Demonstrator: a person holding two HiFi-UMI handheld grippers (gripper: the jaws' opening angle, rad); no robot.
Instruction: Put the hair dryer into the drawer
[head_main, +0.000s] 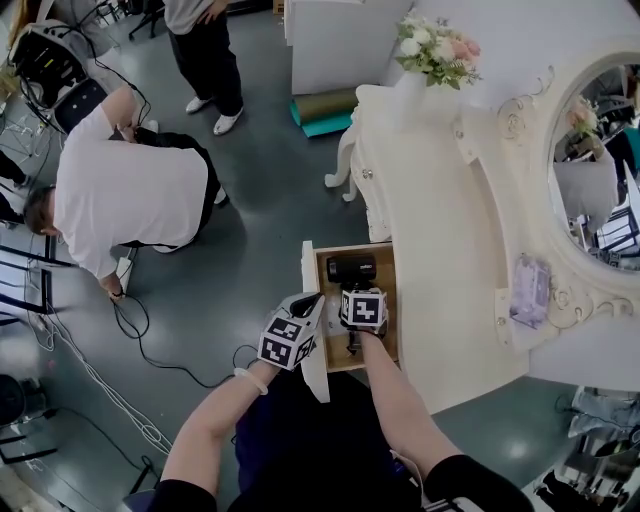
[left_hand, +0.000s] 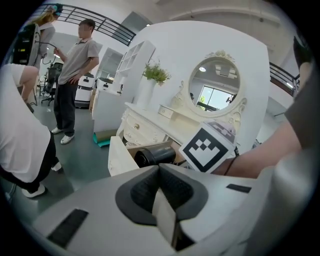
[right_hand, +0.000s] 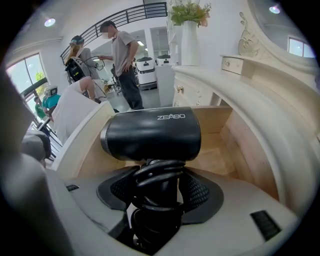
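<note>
Two people occupy the grey floor on the left: one in a white shirt (head_main: 120, 195) bends over among loose cables (head_main: 90, 370), and another (head_main: 205, 50) stands beyond, near the top edge of the head view. Next comes the left gripper (head_main: 308, 305), its jaws pinched together on the upper edge of the cream drawer front (head_main: 317, 372); its own view shows that thin panel caught between the dark pads (left_hand: 187, 192). To the right the drawer (head_main: 387, 300) stands pulled out from the dressing table (head_main: 440, 250), its bare wooden inside showing. The black hair dryer (head_main: 351, 268) is over the drawer, toward the side farthest from the person, with its barrel lying crosswise; whether it rests on the drawer bottom cannot be told. The right gripper (right_hand: 160, 200) clamps the dryer's handle, which has the black cord wound around it, so the jaws stand partly apart with the handle filling the gap. Further right, a white vase of flowers (head_main: 435, 50) stands at the table's far corner, and an oval mirror (head_main: 600, 170) in an ornate frame rises along the table's right edge.
</note>
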